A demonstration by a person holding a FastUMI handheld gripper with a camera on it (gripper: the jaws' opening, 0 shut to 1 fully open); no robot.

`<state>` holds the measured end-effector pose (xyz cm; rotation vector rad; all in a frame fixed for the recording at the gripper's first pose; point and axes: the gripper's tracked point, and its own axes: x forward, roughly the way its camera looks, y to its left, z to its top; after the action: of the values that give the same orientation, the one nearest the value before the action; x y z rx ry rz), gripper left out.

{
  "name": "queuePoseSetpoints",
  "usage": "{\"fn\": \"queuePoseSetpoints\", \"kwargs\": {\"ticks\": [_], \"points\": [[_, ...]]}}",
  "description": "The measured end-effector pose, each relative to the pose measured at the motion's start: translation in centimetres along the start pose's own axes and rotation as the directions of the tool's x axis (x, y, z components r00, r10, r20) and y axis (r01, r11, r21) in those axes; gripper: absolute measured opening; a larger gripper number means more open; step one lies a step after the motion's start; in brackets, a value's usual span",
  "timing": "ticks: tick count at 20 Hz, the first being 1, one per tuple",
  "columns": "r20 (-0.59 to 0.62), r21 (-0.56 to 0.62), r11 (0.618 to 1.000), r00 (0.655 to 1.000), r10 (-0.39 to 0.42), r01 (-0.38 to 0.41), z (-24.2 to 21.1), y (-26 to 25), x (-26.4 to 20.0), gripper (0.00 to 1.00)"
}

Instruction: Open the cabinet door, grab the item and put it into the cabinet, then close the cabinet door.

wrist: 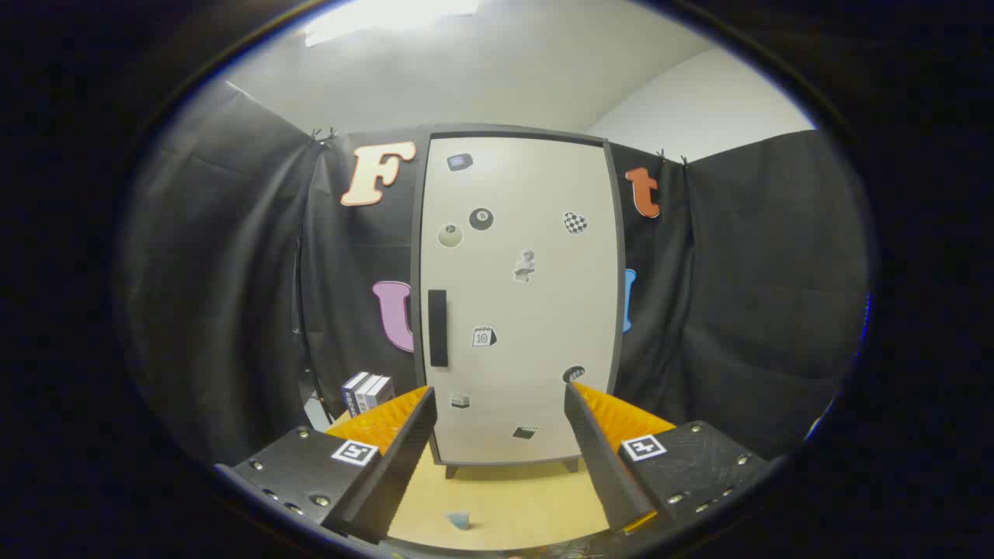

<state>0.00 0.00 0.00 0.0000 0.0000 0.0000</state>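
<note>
A tall cream cabinet (519,303) with a dark frame stands straight ahead on the wooden tabletop (505,497). Its door is shut and carries several small stickers. A black vertical handle (438,328) sits on the door's left side. Left of the cabinet's foot, beyond my left finger, stand a few upright books or boxes (366,392). My gripper (497,400) is open, its fingers spread wide and well short of the door, nothing between them.
Black cloth walls close the booth on the left, right and behind the cabinet. A small pale blue scrap (458,519) lies on the tabletop between my fingers, close to me. The cabinet rests on short legs.
</note>
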Motion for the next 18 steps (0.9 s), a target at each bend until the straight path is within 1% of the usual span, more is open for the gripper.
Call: {"fn": "queuePoseSetpoints", "kwargs": {"ticks": [11,15,18], "points": [[0.003,-0.004,1.000,1.000,0.003,-0.003,0.0,-0.1,-0.4,0.98],[0.017,-0.011,1.000,1.000,-0.023,0.023,0.2,-1.0,-0.3,0.98],[0.021,-0.015,1.000,1.000,-0.020,0.020,-0.1,-0.9,0.3,0.98]]}}
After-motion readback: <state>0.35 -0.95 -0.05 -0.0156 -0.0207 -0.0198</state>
